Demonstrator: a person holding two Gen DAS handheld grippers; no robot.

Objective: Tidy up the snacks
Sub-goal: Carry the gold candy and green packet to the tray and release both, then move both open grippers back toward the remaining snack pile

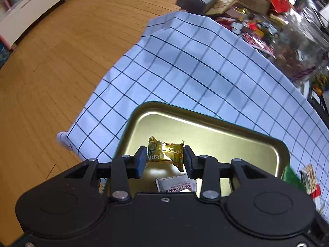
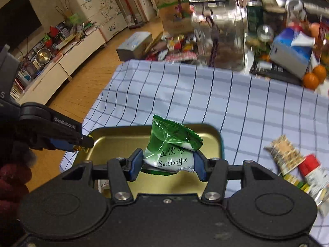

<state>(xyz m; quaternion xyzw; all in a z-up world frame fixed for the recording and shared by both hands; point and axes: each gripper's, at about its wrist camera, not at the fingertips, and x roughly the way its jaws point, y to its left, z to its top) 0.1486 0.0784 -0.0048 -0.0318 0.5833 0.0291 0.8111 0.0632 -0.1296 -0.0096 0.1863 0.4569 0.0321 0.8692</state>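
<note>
My left gripper point(image 1: 164, 158) is shut on a gold Melty candy point(image 1: 165, 152), held above a gold tin tray point(image 1: 205, 131) on the checked cloth. A white Hawthorn packet point(image 1: 176, 185) lies in the tray below it. My right gripper point(image 2: 167, 163) is shut on a green and white Suibianguo packet point(image 2: 170, 150) over the same tray point(image 2: 115, 144). The left gripper point(image 2: 61, 138) shows at the left of the right wrist view, over the tray's left rim.
Loose snack packets point(image 2: 296, 164) lie on the blue checked cloth point(image 2: 226, 103) to the right of the tray. Jars, boxes, oranges point(image 2: 314, 76) and more snacks crowd the table's far edge. Wooden floor point(image 1: 51, 61) lies to the left.
</note>
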